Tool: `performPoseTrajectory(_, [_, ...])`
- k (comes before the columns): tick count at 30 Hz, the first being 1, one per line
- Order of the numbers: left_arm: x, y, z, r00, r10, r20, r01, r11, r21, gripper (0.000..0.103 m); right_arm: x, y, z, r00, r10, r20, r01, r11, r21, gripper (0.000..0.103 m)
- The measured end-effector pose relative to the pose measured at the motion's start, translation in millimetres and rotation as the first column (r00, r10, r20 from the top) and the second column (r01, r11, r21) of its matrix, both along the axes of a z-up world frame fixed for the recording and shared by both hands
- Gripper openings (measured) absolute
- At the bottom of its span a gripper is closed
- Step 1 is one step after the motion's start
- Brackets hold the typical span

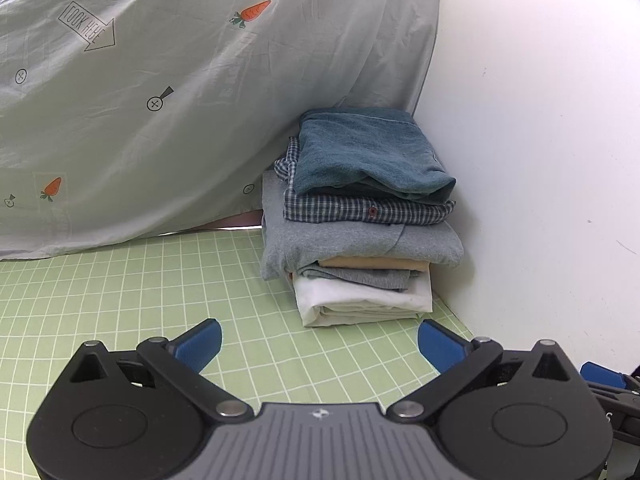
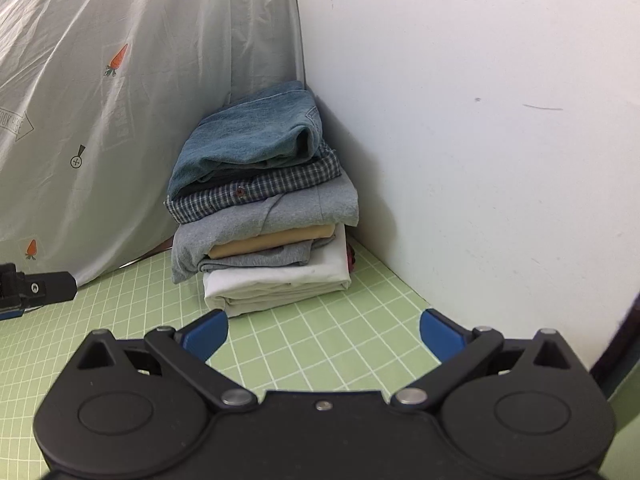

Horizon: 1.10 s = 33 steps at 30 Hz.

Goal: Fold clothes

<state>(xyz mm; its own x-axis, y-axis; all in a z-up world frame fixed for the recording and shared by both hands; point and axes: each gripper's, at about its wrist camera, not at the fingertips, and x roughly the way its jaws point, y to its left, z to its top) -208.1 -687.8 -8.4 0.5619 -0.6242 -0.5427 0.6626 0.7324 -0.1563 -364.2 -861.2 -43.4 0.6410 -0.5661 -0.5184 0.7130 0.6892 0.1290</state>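
Observation:
A stack of folded clothes (image 1: 360,216) stands in the corner on the green grid mat (image 1: 120,300): blue denim (image 1: 360,152) on top, then a checked shirt, grey, tan and white pieces. It also shows in the right wrist view (image 2: 264,208). My left gripper (image 1: 320,344) is open and empty, a short way in front of the stack. My right gripper (image 2: 324,334) is open and empty, also just in front of the stack. Part of the right gripper shows at the left wrist view's right edge (image 1: 604,376); part of the left gripper shows at the right wrist view's left edge (image 2: 36,288).
A pale sheet with carrot prints (image 1: 160,100) hangs behind the mat on the left. A white wall (image 1: 540,160) stands right of the stack, close to it. The green mat (image 2: 320,320) stretches toward me.

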Motion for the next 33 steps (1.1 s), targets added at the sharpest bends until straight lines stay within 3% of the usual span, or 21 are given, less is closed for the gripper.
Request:
performPoseTrajectory(12, [-52.1, 7.3, -9.7, 0.996, -0.054, 0.065, 0.049, 0.995, 0.086, 0.103, -35.6, 20.9, -7.3, 0.999, 0.038, -0.021, -0.038, 0.999, -0.005, 0.103])
performPoseTrajectory(33, [-66.1, 10.7, -10.2, 0.996, -0.068, 0.060, 0.061, 0.992, 0.112, 0.103, -47.8, 30.5, -12.3, 0.999, 0.041, -0.023, -0.041, 0.999, 0.013, 0.103])
